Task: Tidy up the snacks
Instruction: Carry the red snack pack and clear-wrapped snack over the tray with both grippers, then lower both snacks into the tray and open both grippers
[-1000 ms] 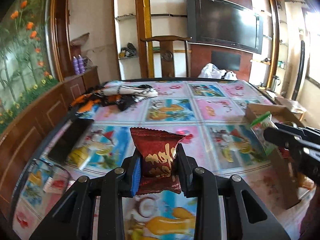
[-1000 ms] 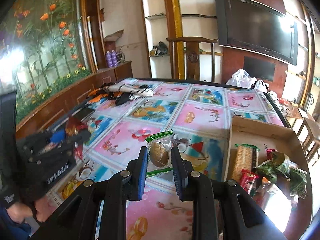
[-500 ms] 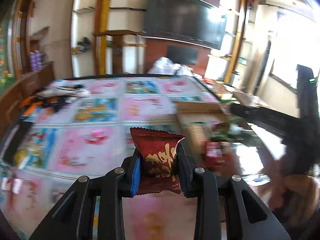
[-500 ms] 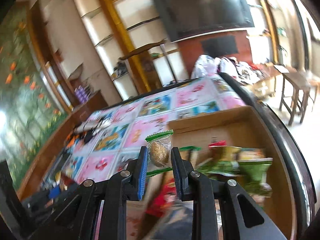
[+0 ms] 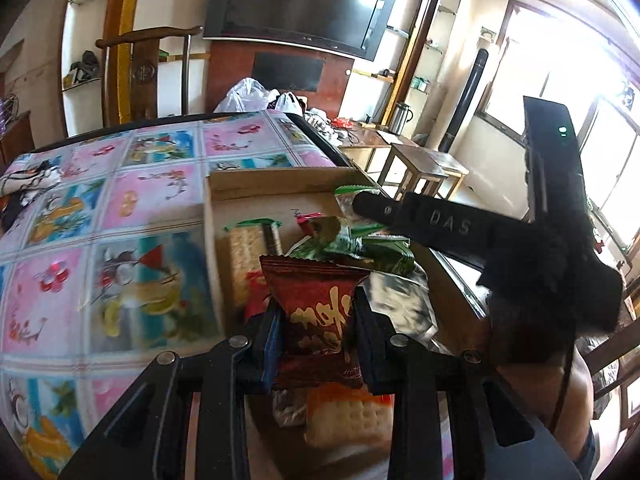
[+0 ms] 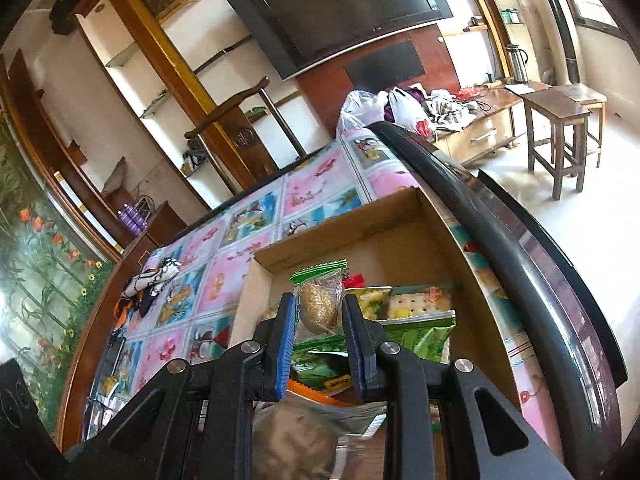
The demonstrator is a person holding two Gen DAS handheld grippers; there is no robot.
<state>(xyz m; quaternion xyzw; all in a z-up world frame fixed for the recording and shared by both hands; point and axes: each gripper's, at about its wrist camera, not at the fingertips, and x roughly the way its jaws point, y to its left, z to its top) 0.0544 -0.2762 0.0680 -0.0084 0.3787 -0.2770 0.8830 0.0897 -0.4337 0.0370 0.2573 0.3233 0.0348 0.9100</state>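
Both grippers hang over the cardboard box (image 6: 400,216). The left gripper (image 5: 316,332) pinches a maroon snack packet (image 5: 316,312); the right gripper (image 6: 318,332) pinches a green-edged cookie packet (image 6: 320,304) upright, nearer the box's far wall.

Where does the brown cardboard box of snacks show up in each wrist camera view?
Left wrist: brown cardboard box centre, beyond the dark red packet.
Right wrist: box centre, behind the green-edged clear packet.
Shared landmark: wall television.
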